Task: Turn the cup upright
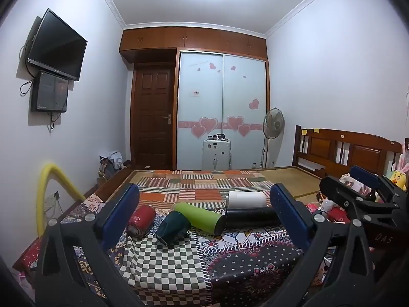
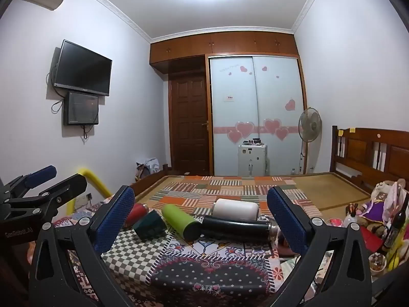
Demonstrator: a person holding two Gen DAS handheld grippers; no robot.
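Note:
Several cups lie on their sides on the patterned bedspread (image 1: 230,268): a red cup (image 1: 140,218), a dark green cup (image 1: 172,227), a lime green tumbler (image 1: 199,217), a black flask (image 1: 251,217) and a white cup (image 1: 246,199). They also show in the right wrist view: red (image 2: 136,213), dark green (image 2: 150,225), lime (image 2: 181,221), black (image 2: 237,226), white (image 2: 236,209). My left gripper (image 1: 204,217) is open and empty, short of the cups. My right gripper (image 2: 202,222) is open and empty too, beside the left one (image 2: 48,186).
A wooden headboard (image 1: 345,151) and soft toys (image 1: 397,179) with bottles (image 2: 395,227) crowd the right side. A yellow tube (image 1: 48,192) curves up at the left. A suitcase (image 1: 216,153), a fan (image 1: 273,125) and the wardrobe (image 1: 222,102) stand beyond the bed.

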